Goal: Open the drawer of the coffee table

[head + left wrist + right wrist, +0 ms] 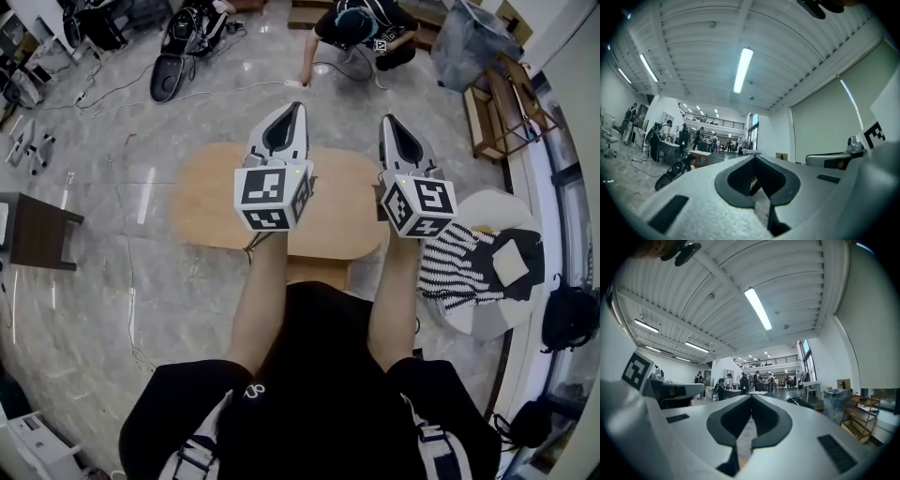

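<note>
The oval wooden coffee table (206,202) lies below me in the head view; its drawer is hidden from this angle. My left gripper (292,111) hangs above the table's middle, pointing level and away from me, jaws shut and empty. My right gripper (390,125) is held beside it over the table's right end, also shut on nothing. In the left gripper view the closed jaws meet at the tip of the left gripper (753,157), with only the far hall beyond. The right gripper view shows the right gripper (751,396) the same way.
A round white stool (492,272) with a striped cloth (457,264) stands right of the table. A dark side table (36,230) sits at the left. A person (361,28) crouches on the floor beyond, near cables, a black bag (187,37) and a wooden rack (497,108).
</note>
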The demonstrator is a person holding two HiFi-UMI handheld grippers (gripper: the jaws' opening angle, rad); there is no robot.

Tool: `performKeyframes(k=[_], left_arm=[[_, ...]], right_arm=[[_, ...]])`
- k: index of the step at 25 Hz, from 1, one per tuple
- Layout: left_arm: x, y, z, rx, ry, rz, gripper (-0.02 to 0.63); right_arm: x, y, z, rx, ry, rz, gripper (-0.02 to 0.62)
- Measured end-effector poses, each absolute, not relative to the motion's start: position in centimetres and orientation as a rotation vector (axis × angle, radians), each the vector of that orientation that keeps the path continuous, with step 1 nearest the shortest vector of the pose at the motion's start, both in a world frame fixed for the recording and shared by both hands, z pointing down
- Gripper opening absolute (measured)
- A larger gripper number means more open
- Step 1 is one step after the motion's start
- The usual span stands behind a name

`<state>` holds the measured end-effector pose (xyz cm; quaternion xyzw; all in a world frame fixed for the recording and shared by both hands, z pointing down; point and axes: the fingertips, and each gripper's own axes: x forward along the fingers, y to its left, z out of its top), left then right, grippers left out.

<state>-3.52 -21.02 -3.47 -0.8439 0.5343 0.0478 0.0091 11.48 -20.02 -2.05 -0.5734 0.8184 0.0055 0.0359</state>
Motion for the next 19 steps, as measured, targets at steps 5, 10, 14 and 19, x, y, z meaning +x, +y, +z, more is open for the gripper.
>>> performKeyframes(k=[5, 10, 14, 19], left_arm=[[-3.4, -21.0, -3.4, -2.631, 1.67, 0.143, 0.009], [-3.4, -21.1, -3.1, -2.633, 1.664, 0.141, 0.009], [-2.8, -21.2, -3.3, -2.638, 1.658, 0.149, 0.009], [-2.4, -21.3, -3.7, -2.637, 1.647, 0.17, 0.009]], right_arm=[[11.7, -19.9, -2.0, -1.768, 2.516, 0.022, 0.011], [11.6, -19.9, -1.9, -1.772, 2.524, 0.038, 0.011], [11.8, -19.9, -1.9, -1.768, 2.534, 0.043, 0.011], [12.1, -20.2, -2.2, -1.764, 2.538, 0.049, 0.011]])
